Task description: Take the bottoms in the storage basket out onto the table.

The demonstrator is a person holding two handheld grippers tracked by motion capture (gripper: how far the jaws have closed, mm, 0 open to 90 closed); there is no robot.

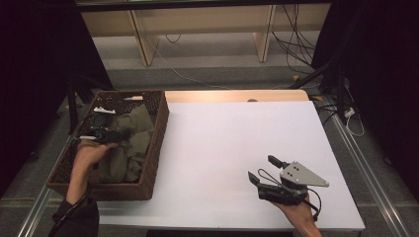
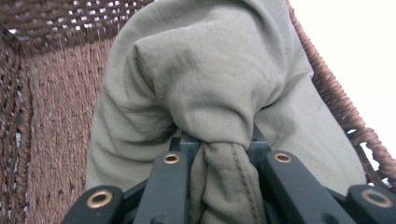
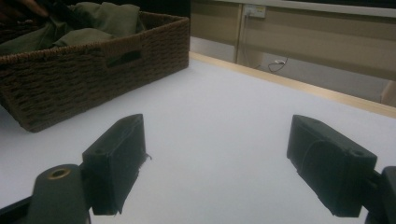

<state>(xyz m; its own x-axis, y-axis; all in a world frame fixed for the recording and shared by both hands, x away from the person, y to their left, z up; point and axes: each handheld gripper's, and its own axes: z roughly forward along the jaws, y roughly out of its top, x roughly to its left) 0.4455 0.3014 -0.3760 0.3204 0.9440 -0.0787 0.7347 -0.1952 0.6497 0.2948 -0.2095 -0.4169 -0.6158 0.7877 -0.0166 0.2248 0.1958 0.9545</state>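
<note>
Up close, left gripper fingers clamp olive cloth in basket; right gripper fingers apart.

I see the white table with a pale wooden strip running along its far edge. Beyond that edge stands light wooden furniture, with black cables trailing over the grey floor under it. Off the table's right edge, a white plug strip lies on the floor beside a metal rail.
</note>
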